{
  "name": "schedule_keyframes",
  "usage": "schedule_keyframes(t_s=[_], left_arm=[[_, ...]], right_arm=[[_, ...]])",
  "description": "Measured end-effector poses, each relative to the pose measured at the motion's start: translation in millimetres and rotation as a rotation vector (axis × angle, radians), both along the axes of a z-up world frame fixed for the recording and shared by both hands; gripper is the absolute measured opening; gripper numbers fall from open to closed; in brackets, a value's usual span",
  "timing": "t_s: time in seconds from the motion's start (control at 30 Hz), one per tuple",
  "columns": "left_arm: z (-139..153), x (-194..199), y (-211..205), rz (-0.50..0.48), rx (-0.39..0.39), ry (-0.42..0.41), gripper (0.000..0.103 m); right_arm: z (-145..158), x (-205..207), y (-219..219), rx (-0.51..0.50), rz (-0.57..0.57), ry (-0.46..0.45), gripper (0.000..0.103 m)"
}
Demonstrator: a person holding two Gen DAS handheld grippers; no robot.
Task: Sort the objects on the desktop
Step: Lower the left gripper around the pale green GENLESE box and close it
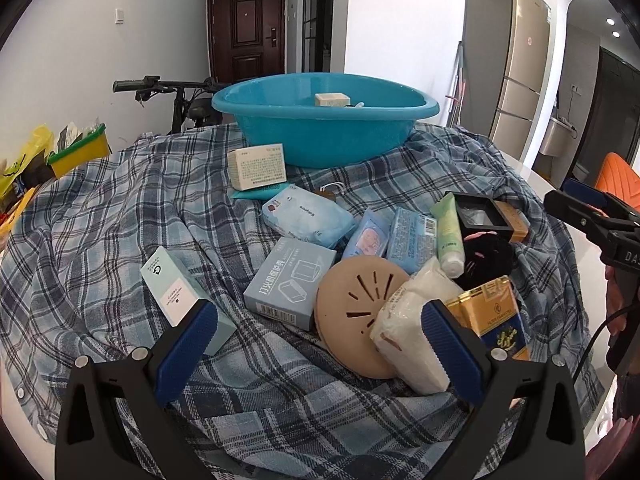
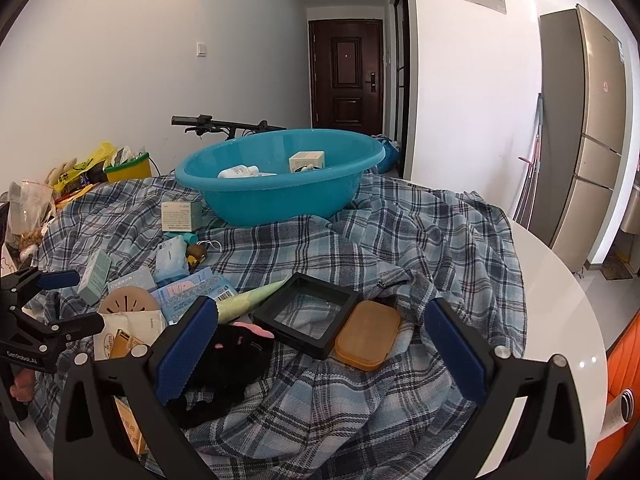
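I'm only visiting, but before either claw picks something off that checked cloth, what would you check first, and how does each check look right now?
1. Left gripper open, holding nothing: ok.
2. Right gripper open, holding nothing: ok.
3. Blue basin upright with room inside: ok.
4. Round tan disc free to lift: not ok, the white packet lies over its edge.
5. Black frame and wooden lid apart: not ok, they touch.
6. Checked cloth flat: not ok, rumpled.
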State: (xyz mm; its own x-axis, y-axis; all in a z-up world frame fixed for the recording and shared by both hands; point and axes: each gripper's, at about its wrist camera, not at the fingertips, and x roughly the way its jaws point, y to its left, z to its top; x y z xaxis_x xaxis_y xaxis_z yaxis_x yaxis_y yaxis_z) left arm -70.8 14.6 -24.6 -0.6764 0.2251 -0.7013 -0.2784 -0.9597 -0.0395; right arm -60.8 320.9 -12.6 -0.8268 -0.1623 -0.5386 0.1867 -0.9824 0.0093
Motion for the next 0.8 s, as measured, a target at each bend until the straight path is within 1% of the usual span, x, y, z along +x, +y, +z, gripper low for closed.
schedule_keyframes(t_s=[0.13,0.3,0.43,0.5,0.57,0.63,0.67,0.7,0.73,0.77,0.8], left_arm=[[0,-13,-17,0.044,-0.004,-0.030,0.103],[1,-21,-35,0.103,-0.064,-0.036,0.103],[-4,-30,-52,0.160,-0.047,-0.062,0.103],[-7,-34,-59,0.197,-0.061,-0.056,0.103],[-11,-40,-66,0.209,-0.047,-0.072,0.099],[-15,-45,-70,0.211,-0.010,-0.116,0.084],[-17,-47,-71,0.203,0.008,-0.136,0.081],[-20,-49,-71,0.192,0.020,-0.152,0.075],[-21,-50,-71,0.185,0.028,-0.159,0.071],[-21,-50,-70,0.183,0.035,-0.158,0.069],[-21,-50,-70,0.179,0.037,-0.157,0.064]], right_arm=[[0,-1,-5,0.015,0.015,-0.002,0.103],[-1,-2,-8,0.027,0.026,-0.007,0.103],[-3,-3,-12,0.035,0.034,-0.010,0.103],[-3,-4,-15,0.040,0.039,-0.011,0.103],[-3,-4,-17,0.045,0.041,-0.009,0.103],[-3,-4,-18,0.052,0.043,-0.007,0.103],[-3,-5,-18,0.054,0.043,-0.006,0.103],[-3,-5,-18,0.055,0.042,-0.007,0.103],[-3,-6,-18,0.055,0.042,-0.008,0.103],[-3,-7,-18,0.053,0.041,-0.010,0.103],[-4,-7,-18,0.051,0.040,-0.012,0.103]])
